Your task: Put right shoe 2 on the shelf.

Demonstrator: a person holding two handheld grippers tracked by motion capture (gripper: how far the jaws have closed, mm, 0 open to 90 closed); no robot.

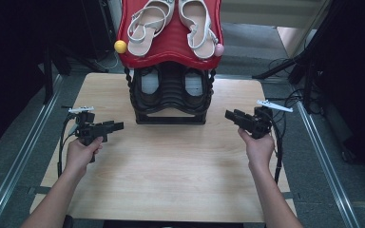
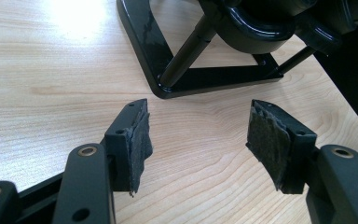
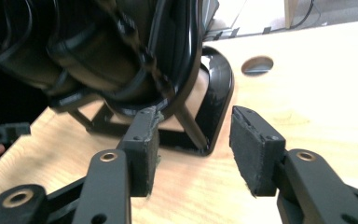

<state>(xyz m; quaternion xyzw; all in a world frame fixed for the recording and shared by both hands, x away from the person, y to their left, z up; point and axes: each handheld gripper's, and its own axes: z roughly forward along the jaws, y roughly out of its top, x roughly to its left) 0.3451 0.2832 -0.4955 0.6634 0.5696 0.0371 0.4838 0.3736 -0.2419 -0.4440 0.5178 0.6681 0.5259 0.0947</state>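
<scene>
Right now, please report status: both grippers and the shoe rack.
Left gripper open, empty. Right gripper open, empty. Shoe rack untouched between them. Nothing in the way.

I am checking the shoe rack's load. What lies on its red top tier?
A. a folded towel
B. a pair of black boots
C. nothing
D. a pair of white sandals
D: two white sandals lie side by side on the red top tier of the rack.
</scene>
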